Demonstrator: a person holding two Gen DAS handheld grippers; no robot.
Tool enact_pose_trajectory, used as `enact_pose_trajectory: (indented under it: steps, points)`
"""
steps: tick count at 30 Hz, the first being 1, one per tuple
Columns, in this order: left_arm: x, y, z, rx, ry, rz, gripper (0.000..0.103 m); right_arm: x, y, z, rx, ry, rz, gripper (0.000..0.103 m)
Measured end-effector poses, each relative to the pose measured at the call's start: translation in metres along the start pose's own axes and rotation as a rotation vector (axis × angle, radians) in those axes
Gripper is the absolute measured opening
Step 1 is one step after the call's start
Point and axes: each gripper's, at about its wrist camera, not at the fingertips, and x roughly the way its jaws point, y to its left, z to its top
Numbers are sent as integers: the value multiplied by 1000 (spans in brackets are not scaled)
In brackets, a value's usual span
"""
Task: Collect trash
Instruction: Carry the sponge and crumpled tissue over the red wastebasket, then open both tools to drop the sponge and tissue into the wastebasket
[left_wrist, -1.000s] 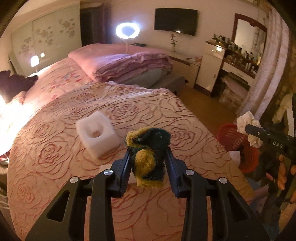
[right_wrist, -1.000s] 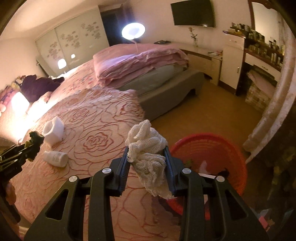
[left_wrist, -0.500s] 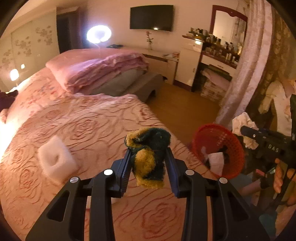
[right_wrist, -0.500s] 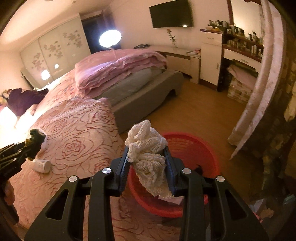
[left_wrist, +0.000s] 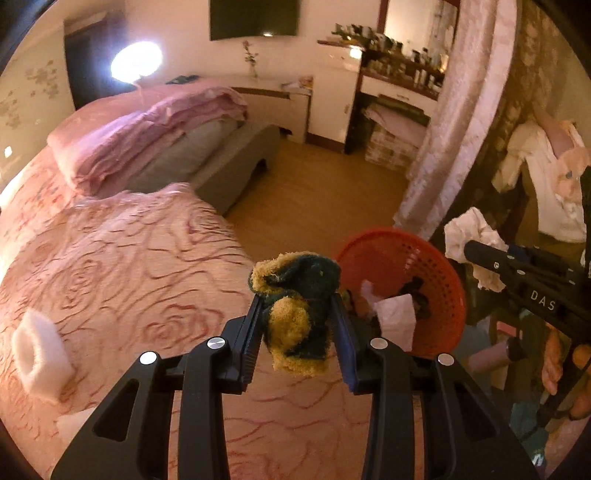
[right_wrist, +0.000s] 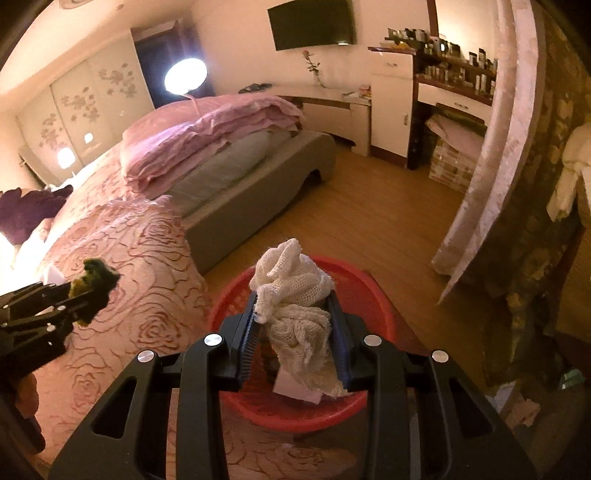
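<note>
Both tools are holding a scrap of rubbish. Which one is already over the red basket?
The white mesh cloth in the right tool: the red basket lies right behind it. The green-and-yellow sponge in the left tool hangs over the bedspread.

We could not make out the round red plastic basket (right_wrist: 373, 291)'s contents (mostly hidden behind the crumpled white mesh cloth (right_wrist: 295, 314)).

Centre of frame: left gripper (left_wrist: 297, 325), fingers (left_wrist: 251, 332) clamped on a yellow-and-green scouring pad (left_wrist: 295, 314). Right of centre: red basket (left_wrist: 448, 284) on the floor holding crumpled paper (left_wrist: 395, 317). Far right: right gripper (left_wrist: 471, 253) pinching a white cloth (left_wrist: 467, 232). Lower left: white foam block (left_wrist: 38, 354) on the rose-patterned bed (left_wrist: 122, 266).
</note>
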Motion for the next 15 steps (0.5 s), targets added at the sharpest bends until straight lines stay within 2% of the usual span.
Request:
enact_pose_trajectory:
  steps: [15]
  points:
    - [72,-48,4,77,131,-80,34,36,-27,-4,36,78,-9,34]
